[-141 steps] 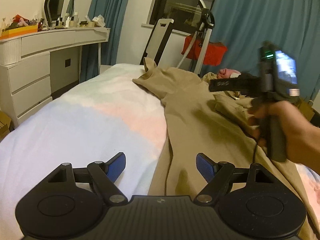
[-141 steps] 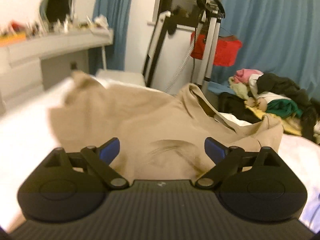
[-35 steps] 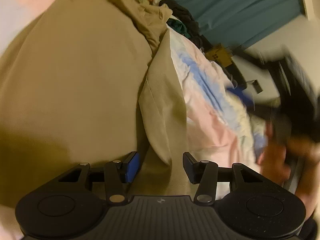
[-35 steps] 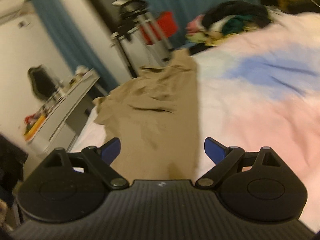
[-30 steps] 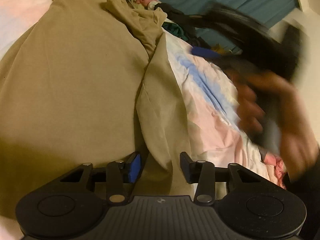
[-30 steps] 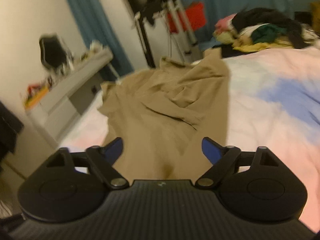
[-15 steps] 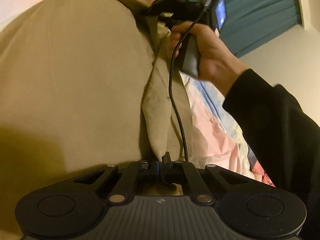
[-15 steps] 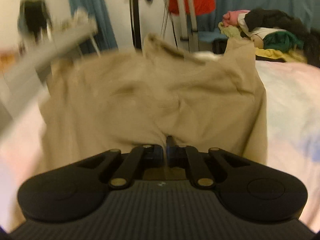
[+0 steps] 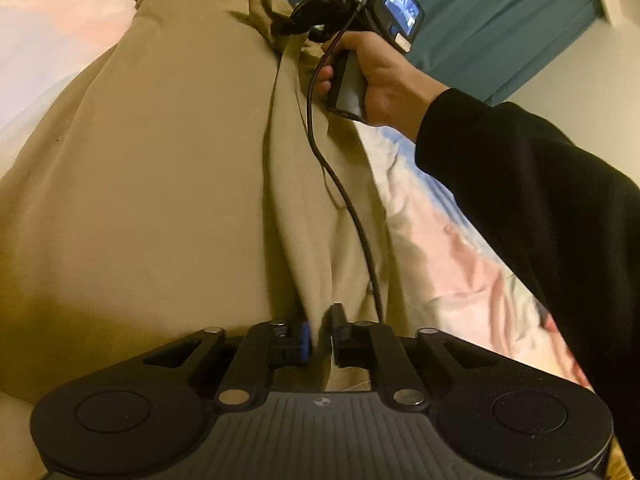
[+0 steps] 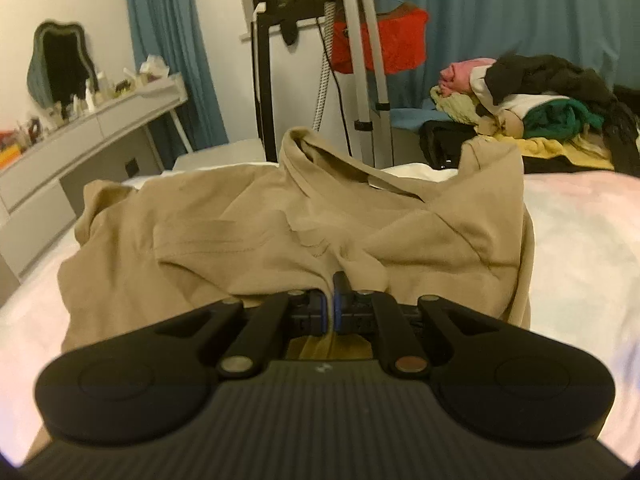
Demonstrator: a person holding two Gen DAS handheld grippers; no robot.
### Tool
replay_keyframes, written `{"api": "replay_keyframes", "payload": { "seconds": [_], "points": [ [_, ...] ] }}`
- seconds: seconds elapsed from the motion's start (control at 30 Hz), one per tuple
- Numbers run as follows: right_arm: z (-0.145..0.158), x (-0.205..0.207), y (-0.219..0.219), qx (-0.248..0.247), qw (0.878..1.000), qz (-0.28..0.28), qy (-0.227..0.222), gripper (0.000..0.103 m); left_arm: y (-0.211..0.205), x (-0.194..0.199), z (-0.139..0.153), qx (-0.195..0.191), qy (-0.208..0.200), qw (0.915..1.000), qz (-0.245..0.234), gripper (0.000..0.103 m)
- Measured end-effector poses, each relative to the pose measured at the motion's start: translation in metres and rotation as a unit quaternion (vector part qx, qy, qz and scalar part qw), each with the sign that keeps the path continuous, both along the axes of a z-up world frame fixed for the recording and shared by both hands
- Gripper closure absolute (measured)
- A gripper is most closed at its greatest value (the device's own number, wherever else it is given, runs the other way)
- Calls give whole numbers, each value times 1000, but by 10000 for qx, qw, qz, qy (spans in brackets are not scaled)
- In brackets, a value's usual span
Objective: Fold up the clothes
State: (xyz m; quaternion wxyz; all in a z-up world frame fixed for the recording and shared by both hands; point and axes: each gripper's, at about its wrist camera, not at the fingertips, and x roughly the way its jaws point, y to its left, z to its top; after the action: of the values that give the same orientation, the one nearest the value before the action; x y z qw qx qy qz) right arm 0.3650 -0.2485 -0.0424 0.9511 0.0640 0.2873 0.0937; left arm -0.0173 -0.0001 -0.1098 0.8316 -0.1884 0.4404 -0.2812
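A tan garment (image 9: 160,140) lies spread on the bed, collar end far from me. My left gripper (image 9: 320,338) sits at its near hem. Its jaws are opening slightly, with a raised fold of the cloth still pinched between the pads. In the left wrist view a hand in a black sleeve (image 9: 540,200) holds my right gripper (image 9: 290,26) down on the cloth near the far sleeve. The right wrist view has that gripper (image 10: 329,308) shut on a pinch of the tan garment (image 10: 240,232), which puckers toward its jaws.
A pink, white and blue bedsheet (image 9: 440,240) lies bare right of the garment. A pile of mixed clothes (image 10: 540,108) sits at the far right. Beyond the bed stand a tripod (image 10: 360,60), a white dresser (image 10: 80,128) and blue curtains. A black cable (image 9: 344,200) trails across the cloth.
Both grippers went from open to shut on the tan garment. The right gripper swung across onto its far part. The left jaws have since parted a little around the fold.
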Motion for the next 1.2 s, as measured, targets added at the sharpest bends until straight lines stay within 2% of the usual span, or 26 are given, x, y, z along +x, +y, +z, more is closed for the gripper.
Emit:
{"api": "replay_keyframes", "payload": {
  "seconds": [0.03,0.1,0.13,0.17,0.23,0.3,0.53,0.7,0.83,0.97,1.2],
  "points": [
    [0,-3,-1,54,10000,-32,-4,93,-3,1,2,77,-55,9999,-55,73],
    [3,-10,-4,148,9999,-69,35,87,-12,7,7,241,-260,9992,-185,61],
    [6,-16,-5,199,9998,-78,8,67,-15,4,10,320,-364,9986,-216,51],
    [11,-24,-5,253,9996,-75,-71,41,-16,2,12,431,-482,9977,-220,45],
    [21,-41,-6,363,9991,-70,-228,20,-17,-3,20,782,-788,9938,-86,22],
    [31,-58,-6,456,9983,-59,-358,19,-16,-10,31,985,-1125,9887,70,21],
    [76,-134,-12,559,9961,-117,-665,19,-3,-24,59,753,-1647,9823,474,20],
    [97,-195,-17,495,9940,-266,-943,19,7,-47,88,1034,-2361,9615,953,16],
    [103,-243,-20,449,9928,-315,-1062,19,12,-52,96,1167,-2546,9527,1179,16],
    [102,-286,-23,522,9920,-446,-1056,19,8,-58,98,1522,-2845,9382,1251,13],
    [90,-352,-22,598,9894,-370,-1274,19,10,-56,94,1695,-2693,9378,1388,10]
  ]
}}
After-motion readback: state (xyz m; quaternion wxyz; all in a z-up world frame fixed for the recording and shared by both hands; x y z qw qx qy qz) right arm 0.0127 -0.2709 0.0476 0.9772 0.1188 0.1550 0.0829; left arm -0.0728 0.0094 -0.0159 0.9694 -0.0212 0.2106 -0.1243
